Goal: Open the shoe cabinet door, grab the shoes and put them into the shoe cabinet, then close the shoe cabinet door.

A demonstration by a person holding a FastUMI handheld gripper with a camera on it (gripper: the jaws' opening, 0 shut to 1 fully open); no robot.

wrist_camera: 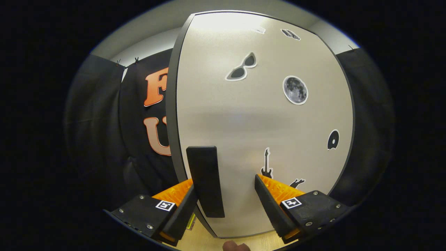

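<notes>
Gripper (228, 191) spread around door handle (205, 181), not pressing; cabinet door (264, 118) hides the interior

Cabinet door (258, 132) sits right in front of the gripper (226, 202), close up. The handle (205, 181) stands upright on the door near its left edge, between the fingers and hard against the left one; the right finger is apart from it. Stickers (295, 90) are scattered over the door above and right of the handle. The booth wall (139, 139) is behind, off the door's left edge, floor (202, 240) below.
</notes>
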